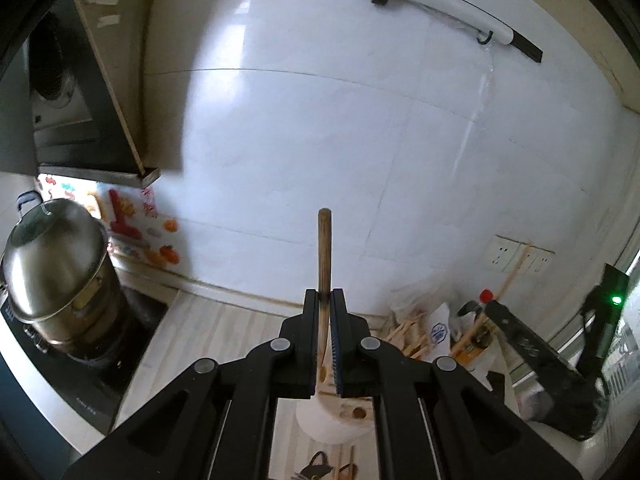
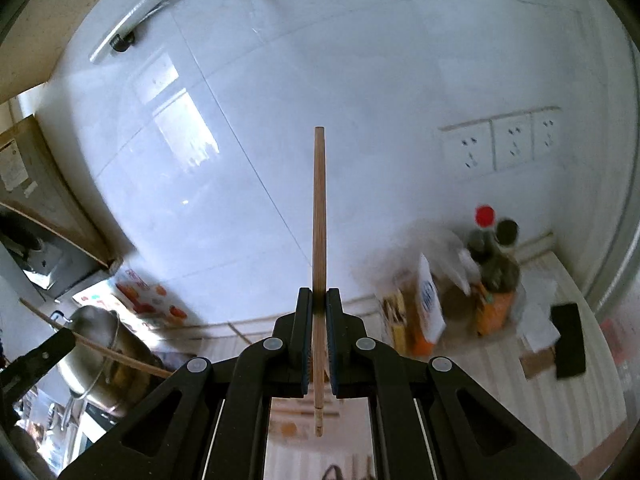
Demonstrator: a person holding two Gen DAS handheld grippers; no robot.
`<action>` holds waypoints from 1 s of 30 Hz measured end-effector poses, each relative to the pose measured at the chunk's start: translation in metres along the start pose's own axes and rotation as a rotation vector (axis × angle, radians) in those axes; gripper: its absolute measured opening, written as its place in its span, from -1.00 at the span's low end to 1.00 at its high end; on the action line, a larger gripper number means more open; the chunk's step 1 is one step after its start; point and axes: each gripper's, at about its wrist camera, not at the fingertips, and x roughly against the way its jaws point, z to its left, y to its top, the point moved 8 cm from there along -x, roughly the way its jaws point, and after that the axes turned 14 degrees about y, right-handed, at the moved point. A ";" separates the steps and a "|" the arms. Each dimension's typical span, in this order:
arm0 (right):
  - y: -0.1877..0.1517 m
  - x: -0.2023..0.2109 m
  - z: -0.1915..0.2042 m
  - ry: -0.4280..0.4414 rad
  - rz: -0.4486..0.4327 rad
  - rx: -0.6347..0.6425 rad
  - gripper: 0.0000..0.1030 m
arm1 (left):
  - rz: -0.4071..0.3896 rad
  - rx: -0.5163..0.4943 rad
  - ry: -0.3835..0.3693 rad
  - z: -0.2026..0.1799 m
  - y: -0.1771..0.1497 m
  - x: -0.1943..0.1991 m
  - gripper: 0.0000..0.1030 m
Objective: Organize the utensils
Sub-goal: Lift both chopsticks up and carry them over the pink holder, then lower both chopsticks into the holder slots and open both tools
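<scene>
My left gripper [image 1: 324,300] is shut on a brown wooden utensil handle [image 1: 324,248] that stands upright above its jaws; its lower end is hidden between the pads. Below it stands a white cylindrical utensil holder [image 1: 332,420] with a wooden holed top. My right gripper [image 2: 319,298] is shut on a single light wooden chopstick [image 2: 319,208], held upright, its lower end hanging below the jaws. The right gripper also shows in the left wrist view [image 1: 532,352] at the right. The left gripper shows in the right wrist view [image 2: 40,356] at the far left, with its long wooden stick [image 2: 120,358].
A steel lidded pot [image 1: 56,264] sits on a black stove at the left under a range hood [image 1: 68,92]. Bottles [image 2: 494,256], a carton [image 2: 430,304] and a bundle of wooden sticks [image 1: 408,332] stand in the back right corner by wall sockets [image 2: 500,144]. A black flat object [image 2: 568,340] lies on the counter.
</scene>
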 end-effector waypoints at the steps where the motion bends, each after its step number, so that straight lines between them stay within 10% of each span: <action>1: 0.005 -0.006 0.001 0.000 -0.006 0.002 -0.87 | 0.005 -0.006 -0.005 -0.005 0.002 -0.004 -0.94; 24: -0.013 -0.101 -0.042 0.003 0.122 -0.043 -0.82 | 0.196 -0.098 -0.007 -0.051 -0.024 -0.105 -0.81; 26: -0.017 -0.100 -0.043 0.008 0.156 -0.046 -0.59 | 0.170 -0.110 0.024 -0.043 -0.022 -0.098 -0.54; 28: -0.018 -0.093 -0.047 0.002 0.158 -0.049 -0.27 | 0.154 -0.101 0.058 -0.032 -0.022 -0.095 0.46; 30: -0.018 -0.081 -0.051 -0.009 0.157 -0.053 -0.17 | 0.129 -0.083 0.085 -0.019 -0.024 -0.093 0.57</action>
